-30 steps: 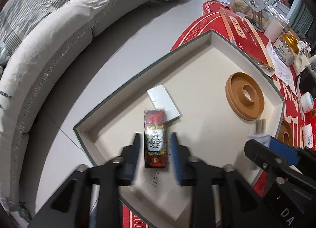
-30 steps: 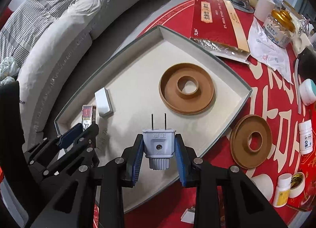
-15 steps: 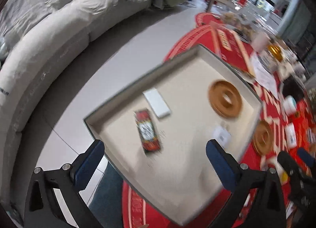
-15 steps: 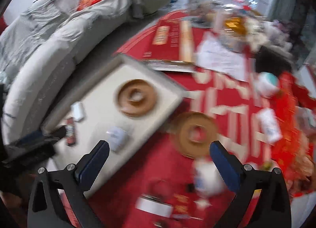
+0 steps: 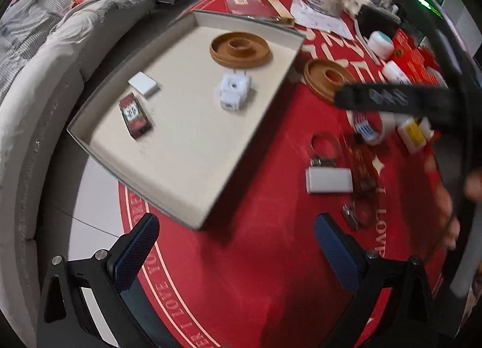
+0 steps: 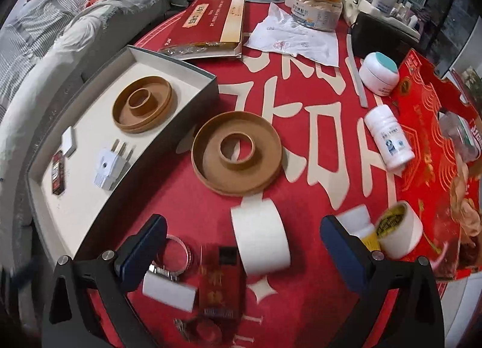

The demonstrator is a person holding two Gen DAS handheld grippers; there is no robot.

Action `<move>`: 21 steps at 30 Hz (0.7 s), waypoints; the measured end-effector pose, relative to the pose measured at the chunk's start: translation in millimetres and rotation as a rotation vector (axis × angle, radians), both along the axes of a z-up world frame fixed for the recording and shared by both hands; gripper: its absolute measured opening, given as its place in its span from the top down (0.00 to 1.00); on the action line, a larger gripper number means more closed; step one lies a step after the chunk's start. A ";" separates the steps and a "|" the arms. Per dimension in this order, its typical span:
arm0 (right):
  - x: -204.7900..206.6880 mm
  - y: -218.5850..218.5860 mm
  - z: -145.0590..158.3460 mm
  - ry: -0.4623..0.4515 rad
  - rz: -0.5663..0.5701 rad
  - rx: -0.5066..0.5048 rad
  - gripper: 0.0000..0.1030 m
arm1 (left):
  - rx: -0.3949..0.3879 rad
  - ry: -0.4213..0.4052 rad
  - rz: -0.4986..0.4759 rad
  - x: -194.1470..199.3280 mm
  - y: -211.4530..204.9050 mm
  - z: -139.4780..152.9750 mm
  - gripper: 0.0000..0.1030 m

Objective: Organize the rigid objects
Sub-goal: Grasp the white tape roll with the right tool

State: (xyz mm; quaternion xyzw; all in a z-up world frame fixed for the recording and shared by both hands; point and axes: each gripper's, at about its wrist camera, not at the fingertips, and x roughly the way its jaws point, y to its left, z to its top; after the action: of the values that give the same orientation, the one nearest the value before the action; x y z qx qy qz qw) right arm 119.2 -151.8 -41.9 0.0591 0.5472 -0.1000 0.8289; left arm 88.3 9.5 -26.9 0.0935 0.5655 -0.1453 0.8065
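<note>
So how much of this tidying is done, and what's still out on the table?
Four things lie in the tray: white plug, brown ring, white block, red packet. Both grippers are empty; the right's jaws are closing. Left: second ring, tape roll, bottles.

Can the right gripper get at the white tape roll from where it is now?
Probably yes. The right gripper has nothing between its closing jaws, and the white tape roll lies just ahead between them, nothing on top of it.

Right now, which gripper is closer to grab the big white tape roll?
Probably the right gripper: the white tape roll lies between its jaws, which are closing. The left gripper hangs open over bare red cloth.
</note>
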 end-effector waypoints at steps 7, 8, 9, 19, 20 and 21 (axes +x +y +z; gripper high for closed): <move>-15.3 -15.8 -24.7 0.099 -0.091 0.101 0.71 | -0.006 0.028 -0.003 -7.7 -7.1 -5.3 0.00; -21.2 -15.2 -24.7 0.104 -0.086 0.102 0.71 | -0.004 0.030 -0.006 -9.3 -9.0 -6.7 0.00; -32.0 -13.4 -24.9 0.110 -0.072 0.106 0.71 | -0.003 0.034 -0.013 -10.5 -12.1 -7.8 0.00; -150.5 -38.5 -19.2 0.113 -0.176 0.212 0.71 | 0.007 0.024 -0.103 -34.9 -71.6 -14.0 0.00; -158.6 -43.9 -18.5 0.110 -0.195 0.215 0.71 | 0.009 0.025 -0.105 -35.9 -76.9 -16.3 0.00; -167.5 -48.8 -18.6 0.110 -0.213 0.222 0.71 | 0.013 0.024 -0.104 -37.1 -82.8 -19.2 0.00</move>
State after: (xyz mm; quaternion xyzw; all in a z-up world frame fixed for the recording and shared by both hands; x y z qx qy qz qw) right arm -48.3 -200.6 -60.5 0.2025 0.5901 -0.1293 0.7708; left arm 51.2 -73.3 -46.1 0.1264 0.5706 -0.1844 0.7902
